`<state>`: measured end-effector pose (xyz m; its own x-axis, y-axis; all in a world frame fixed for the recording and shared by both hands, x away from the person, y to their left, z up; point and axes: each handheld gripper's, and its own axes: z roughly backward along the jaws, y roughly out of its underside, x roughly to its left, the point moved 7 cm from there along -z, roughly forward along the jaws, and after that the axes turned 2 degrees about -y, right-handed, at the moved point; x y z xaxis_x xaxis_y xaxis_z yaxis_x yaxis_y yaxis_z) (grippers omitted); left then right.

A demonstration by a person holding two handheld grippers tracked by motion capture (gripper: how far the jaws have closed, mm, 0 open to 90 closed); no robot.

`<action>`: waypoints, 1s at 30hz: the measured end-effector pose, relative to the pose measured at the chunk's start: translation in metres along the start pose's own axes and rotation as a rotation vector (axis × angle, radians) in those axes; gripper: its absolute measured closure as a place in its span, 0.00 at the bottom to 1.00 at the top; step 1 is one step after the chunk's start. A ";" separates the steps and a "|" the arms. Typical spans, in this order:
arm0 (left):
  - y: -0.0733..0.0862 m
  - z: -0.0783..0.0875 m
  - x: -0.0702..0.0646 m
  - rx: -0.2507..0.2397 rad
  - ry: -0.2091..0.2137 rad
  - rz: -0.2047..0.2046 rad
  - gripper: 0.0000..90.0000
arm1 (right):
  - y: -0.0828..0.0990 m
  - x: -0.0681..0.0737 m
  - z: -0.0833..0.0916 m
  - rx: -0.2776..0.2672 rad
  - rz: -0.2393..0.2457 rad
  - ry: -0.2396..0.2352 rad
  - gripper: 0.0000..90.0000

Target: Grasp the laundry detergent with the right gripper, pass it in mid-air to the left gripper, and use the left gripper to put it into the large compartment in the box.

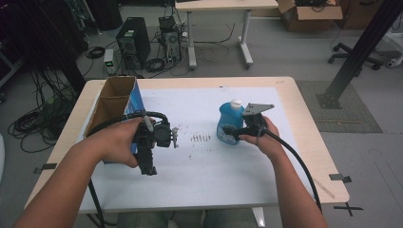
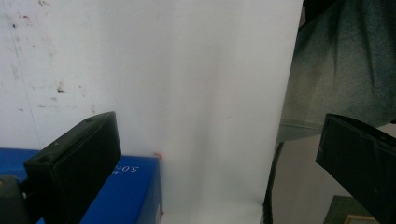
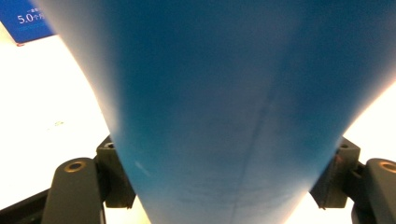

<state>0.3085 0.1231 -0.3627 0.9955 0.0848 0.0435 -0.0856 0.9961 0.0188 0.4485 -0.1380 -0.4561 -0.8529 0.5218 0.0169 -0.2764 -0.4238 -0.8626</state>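
Blue detergent bottle point(image 1: 229, 124), white-capped and upright, is clamped by the right gripper point(image 1: 233, 130); the left gripper point(image 1: 148, 166) is held wide beside an open, empty-looking cardboard box point(image 1: 114, 97).

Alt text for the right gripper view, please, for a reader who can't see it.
A blue bottle looms close between the right gripper's two black jaws, whose pads sit against its sides low in the picture. Behind it lies a bright white table cover, with a corner of a blue box bearing white print at top left.
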 end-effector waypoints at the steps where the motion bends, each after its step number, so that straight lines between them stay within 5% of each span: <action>1: 0.000 0.000 0.000 0.000 0.001 0.002 0.00 | 0.000 0.000 0.000 0.000 0.000 -0.003 0.31; 8: 0.000 0.000 0.000 0.004 0.002 0.000 0.00 | 0.001 0.002 -0.001 -0.011 0.004 -0.016 0.46; 26: -0.003 0.002 0.002 0.004 -0.002 0.000 0.00 | 0.000 0.004 0.000 -0.017 0.026 -0.028 0.51; 30: -0.004 0.007 0.003 0.000 -0.006 0.003 0.00 | -0.016 0.009 0.015 -0.066 0.037 -0.069 0.51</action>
<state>0.3112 0.1193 -0.3557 0.9950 0.0873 0.0493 -0.0883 0.9959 0.0189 0.4382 -0.1377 -0.4343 -0.8910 0.4536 0.0174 -0.2165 -0.3910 -0.8946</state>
